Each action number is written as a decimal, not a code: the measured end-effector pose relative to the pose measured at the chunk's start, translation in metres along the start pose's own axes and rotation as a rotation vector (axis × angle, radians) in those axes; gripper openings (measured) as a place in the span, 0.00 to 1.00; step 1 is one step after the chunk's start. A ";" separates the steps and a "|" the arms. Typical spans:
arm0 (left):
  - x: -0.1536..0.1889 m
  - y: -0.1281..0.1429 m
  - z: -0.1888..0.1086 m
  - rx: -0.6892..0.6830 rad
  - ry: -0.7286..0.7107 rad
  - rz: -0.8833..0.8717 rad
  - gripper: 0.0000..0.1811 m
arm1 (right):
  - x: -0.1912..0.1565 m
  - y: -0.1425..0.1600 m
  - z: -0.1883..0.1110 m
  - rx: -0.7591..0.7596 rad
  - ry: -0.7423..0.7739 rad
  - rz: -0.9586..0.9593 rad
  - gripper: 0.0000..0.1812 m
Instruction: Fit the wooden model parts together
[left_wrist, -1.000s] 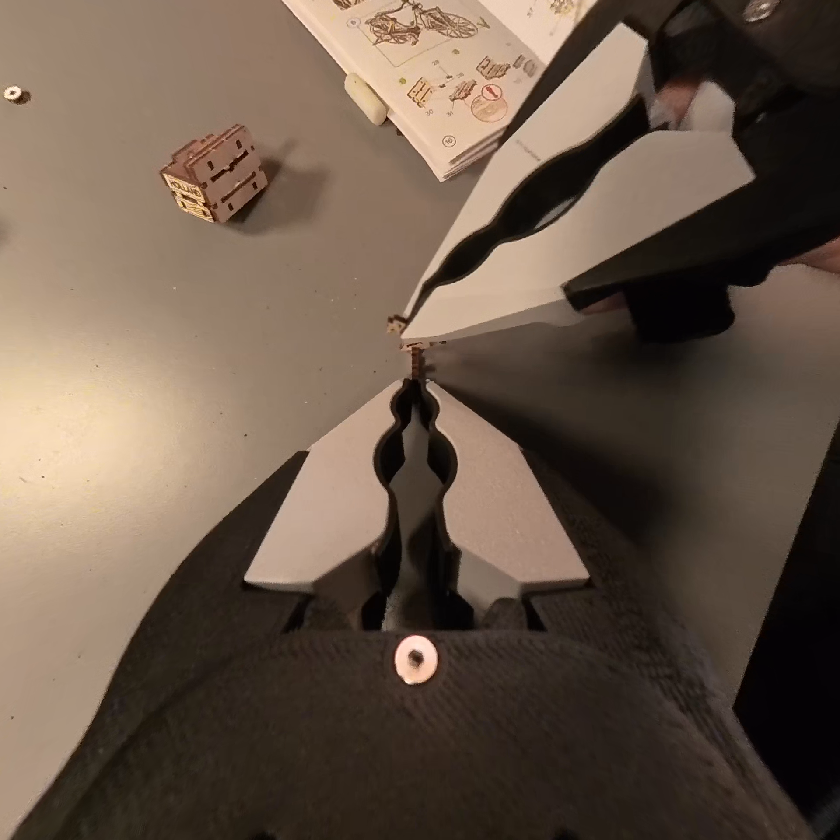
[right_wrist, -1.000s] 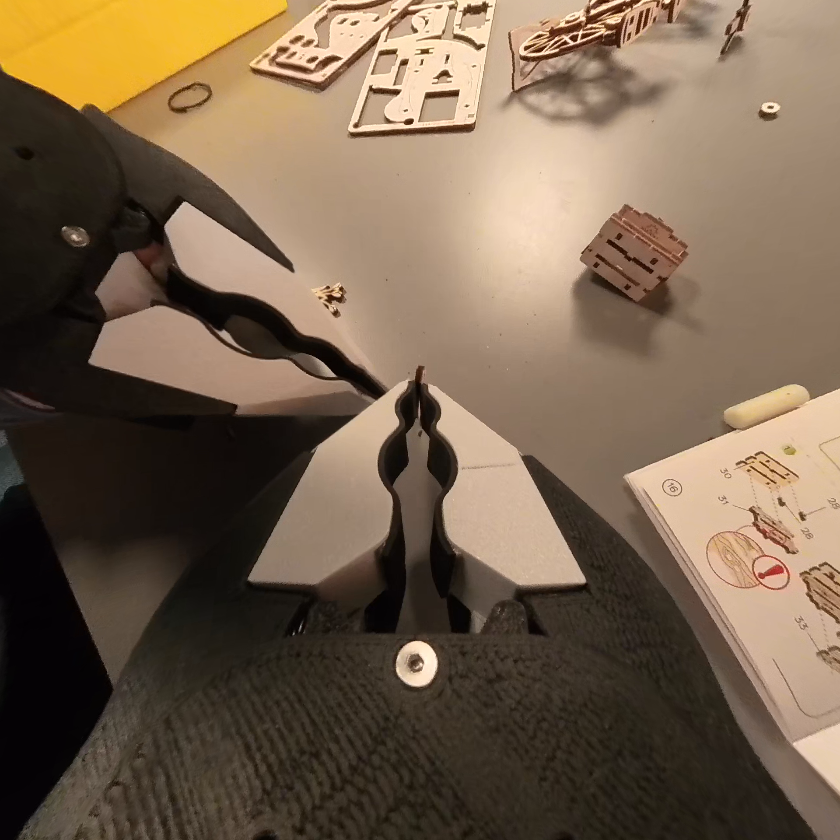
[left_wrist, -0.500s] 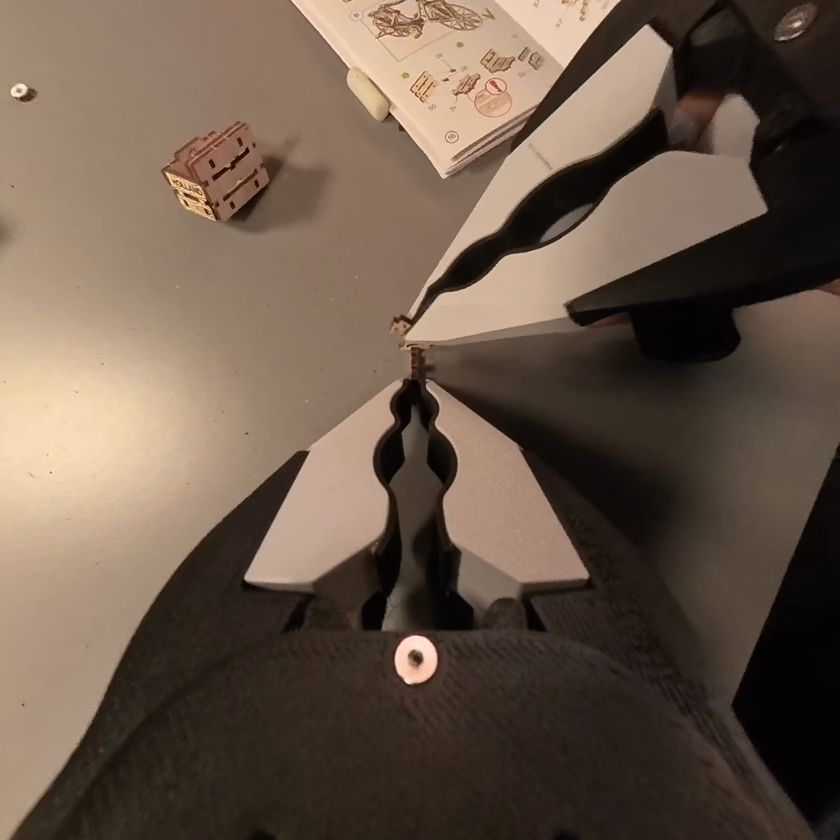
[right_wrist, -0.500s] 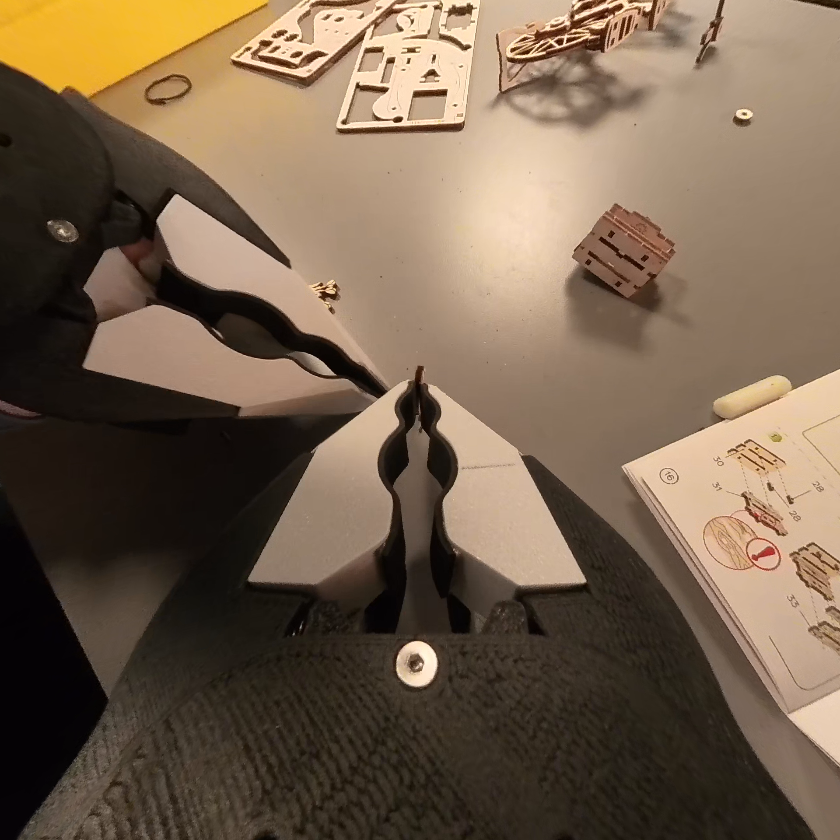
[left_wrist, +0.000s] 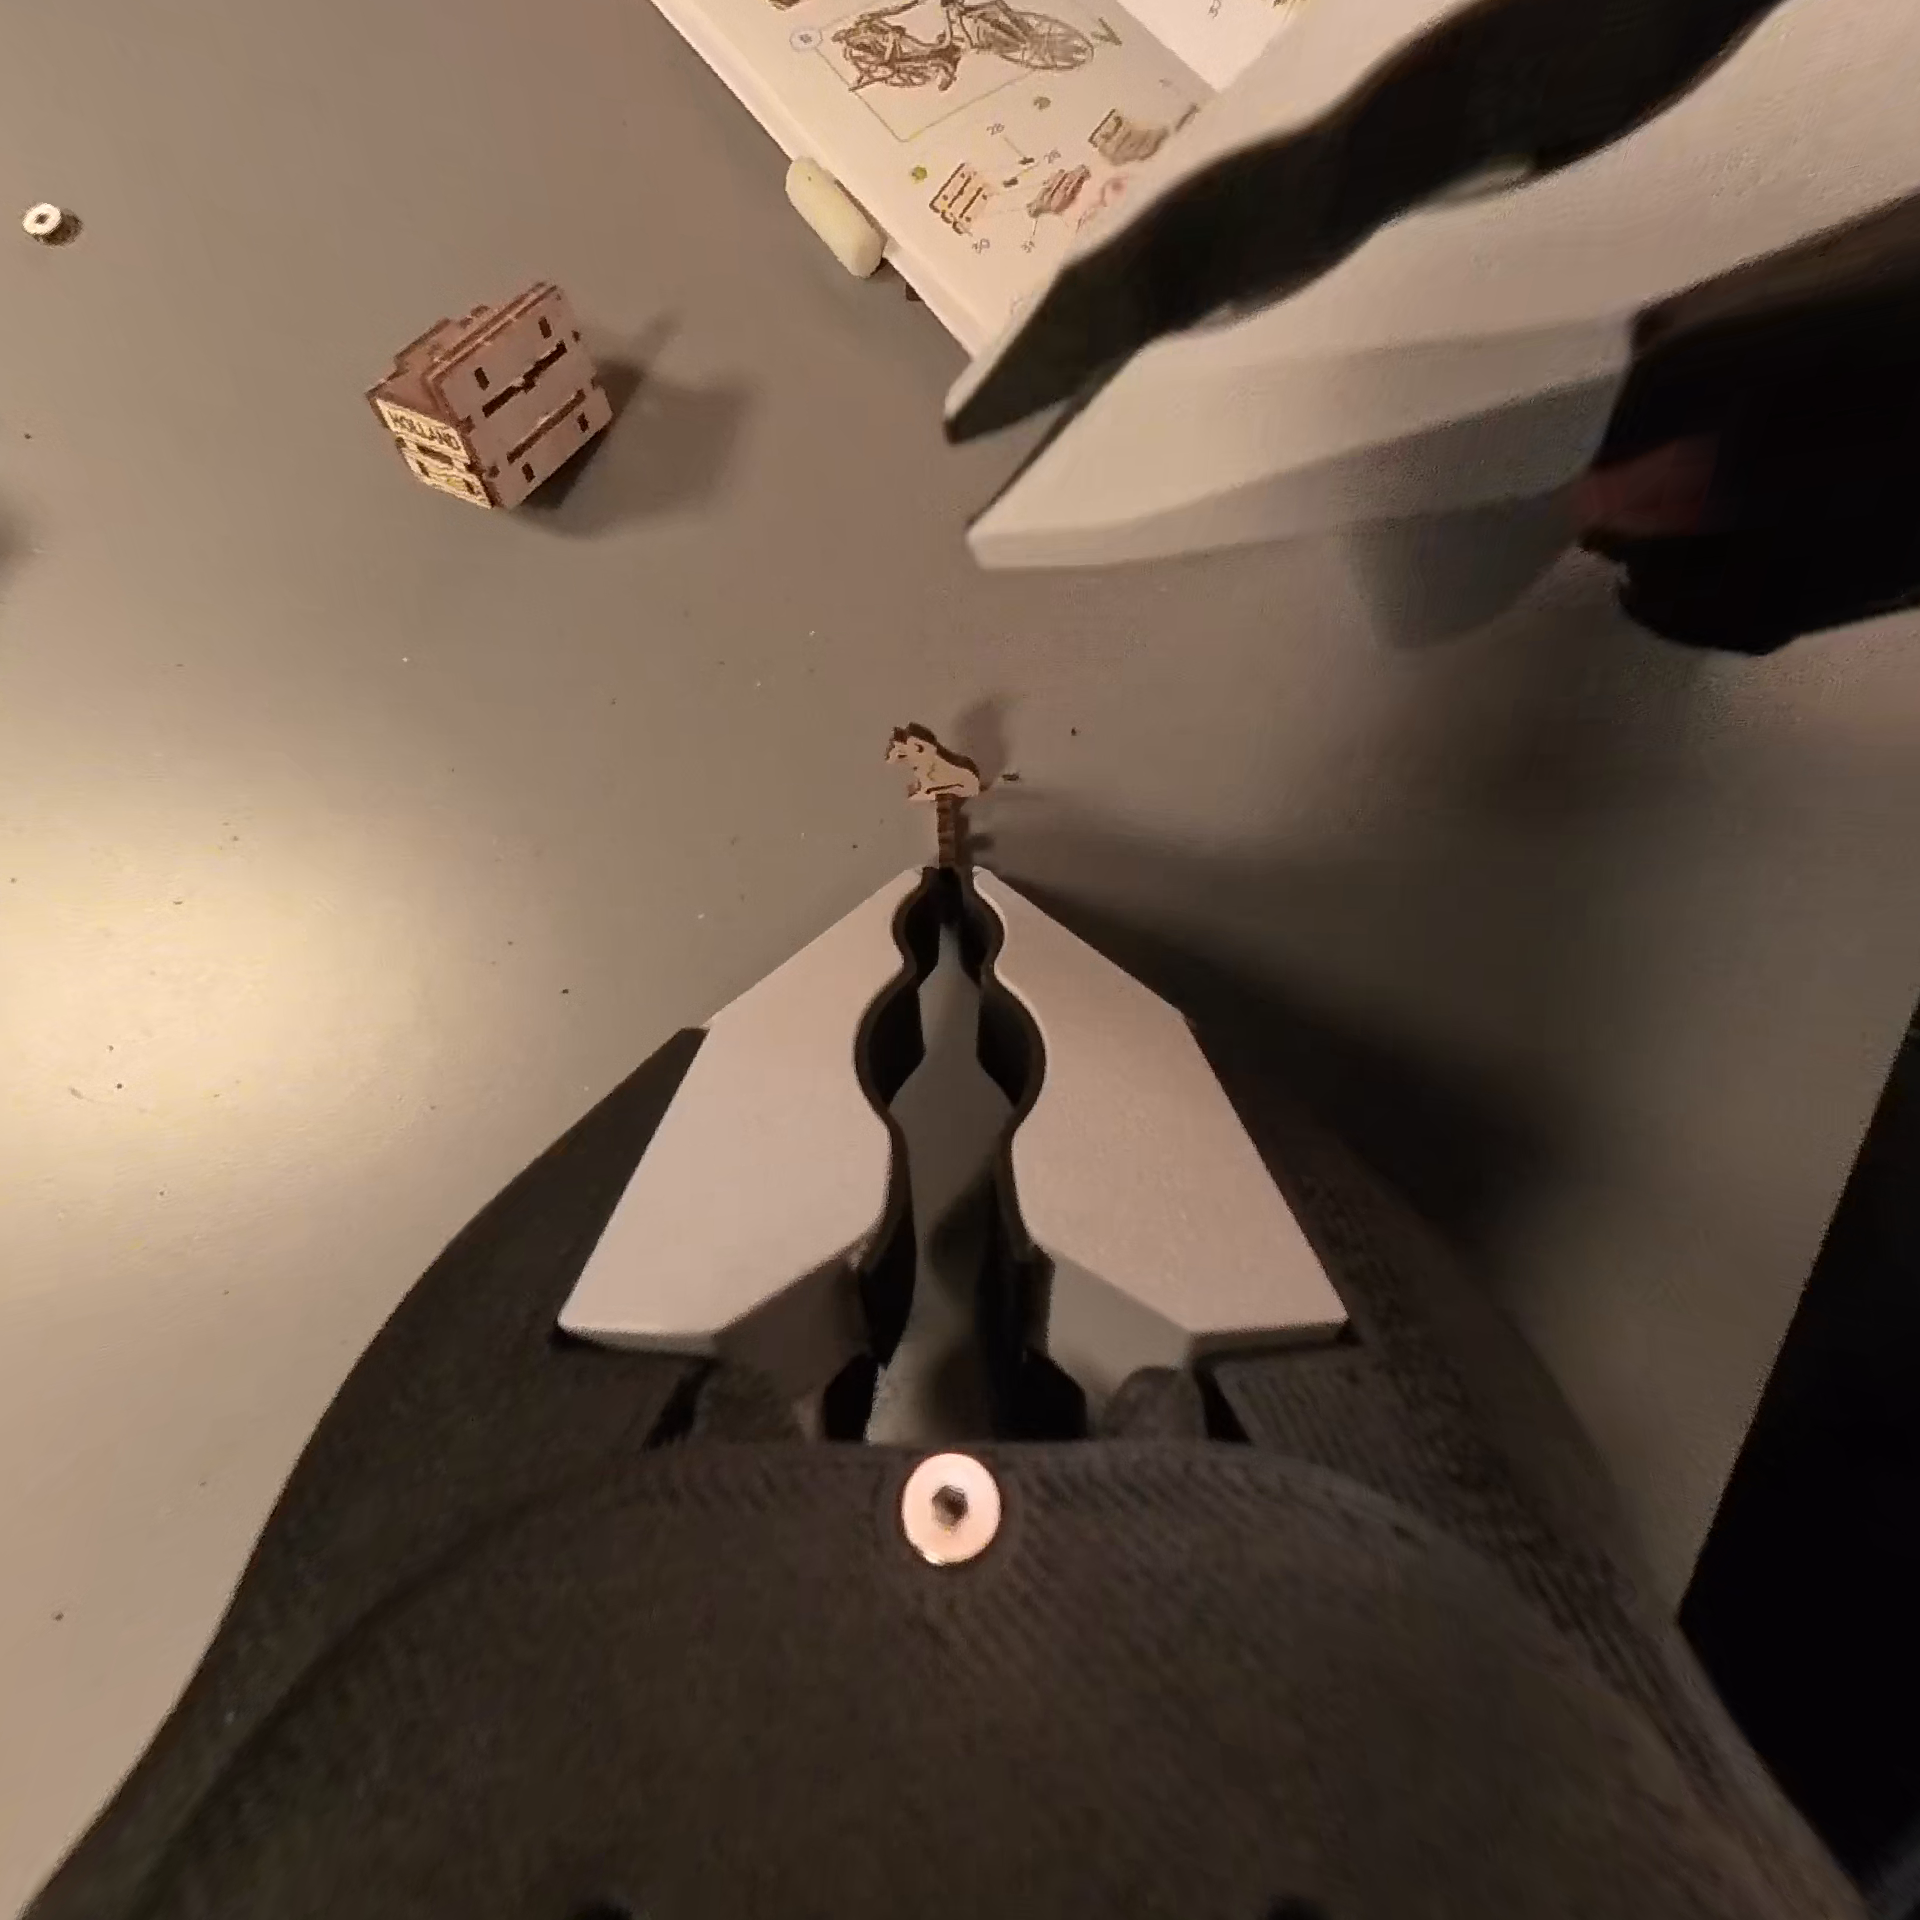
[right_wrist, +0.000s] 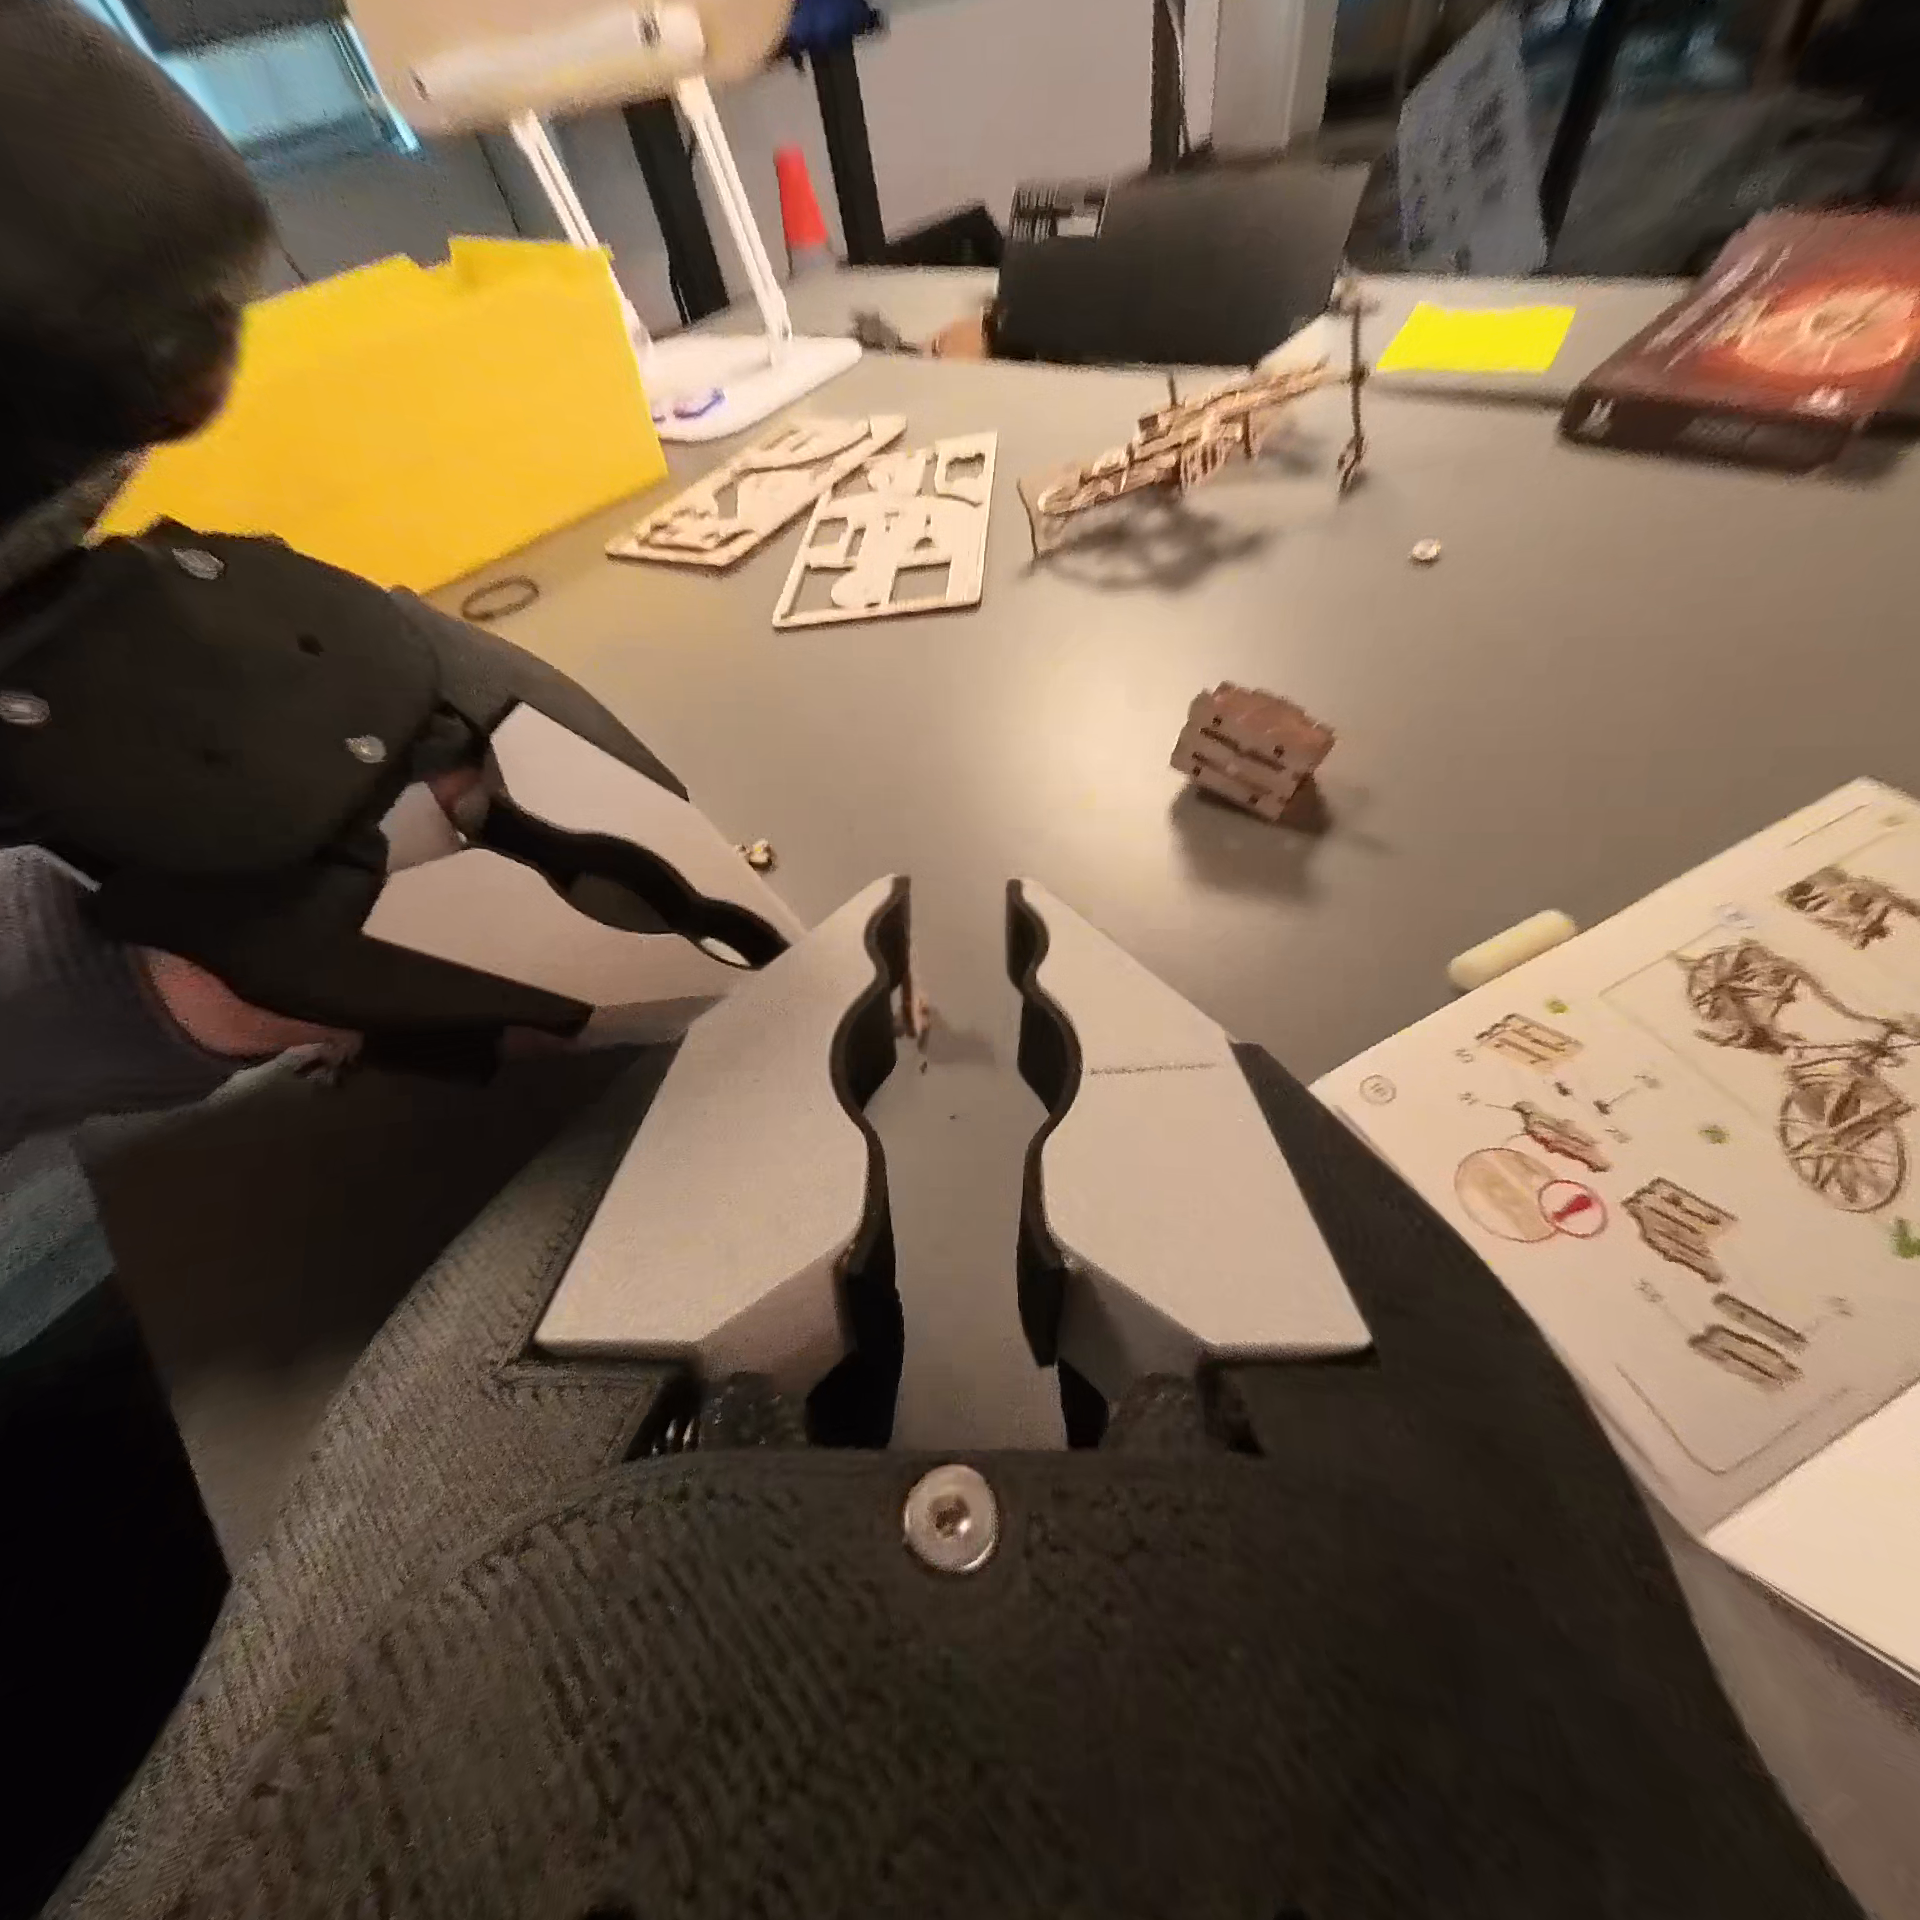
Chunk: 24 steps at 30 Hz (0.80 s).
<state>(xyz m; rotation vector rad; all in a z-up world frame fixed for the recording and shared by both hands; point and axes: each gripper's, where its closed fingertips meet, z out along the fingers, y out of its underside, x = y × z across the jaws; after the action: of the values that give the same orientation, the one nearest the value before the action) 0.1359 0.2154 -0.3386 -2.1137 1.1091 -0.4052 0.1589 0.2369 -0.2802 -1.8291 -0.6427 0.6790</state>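
Drawn back from the tip-to-tip meeting of half a second ago, and spread apart where it was pinched shut: right gripper (right_wrist: 956, 894), motion-blurred at the upper right of the left wrist view. Leaves the small wooden part (left_wrist: 940, 805), a notched stem topped by a pale flat animal-shaped cutout, clamped upright in the closed tips of the left gripper (left_wrist: 948, 878), just above the grey table (left_wrist: 312, 831). Shows the same part through the gap of the right gripper's fingers in the right wrist view, close beside the inner face of one finger; cannot tell whether touching. Sets a small slatted wooden crate (left_wrist: 488, 405) tilted on one edge well to the left, contents hidden. Adds, farther back on the table, a yellow box (right_wrist: 416, 416) and a dark flat box (right_wrist: 1766, 332), contents of both out of sight. Includes an open instruction booklet (right_wrist: 1662, 1143) with a white oblong piece (right_wrist: 1512, 945) just beside its edge, two punched-out part sheets (right_wrist: 883, 540), a half-built wooden model (right_wrist: 1174, 447), a black ring (right_wrist: 499, 597) and a small washer (left_wrist: 44, 220).
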 end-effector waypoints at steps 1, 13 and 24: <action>0.000 0.000 0.000 0.003 0.000 -0.001 0.01 | 0.000 -0.003 -0.003 0.026 -0.007 -0.006 0.09; -0.003 0.006 -0.006 -0.041 -0.009 -0.028 0.12 | 0.003 -0.011 -0.008 0.085 -0.126 0.085 0.10; 0.001 0.024 -0.053 -0.026 0.039 -0.097 0.17 | 0.005 -0.016 -0.018 0.138 -0.139 0.089 0.11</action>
<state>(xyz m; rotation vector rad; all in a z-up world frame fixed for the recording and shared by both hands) 0.0924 0.1821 -0.3188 -2.1969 1.0421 -0.4816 0.1731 0.2342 -0.2604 -1.7012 -0.5921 0.8948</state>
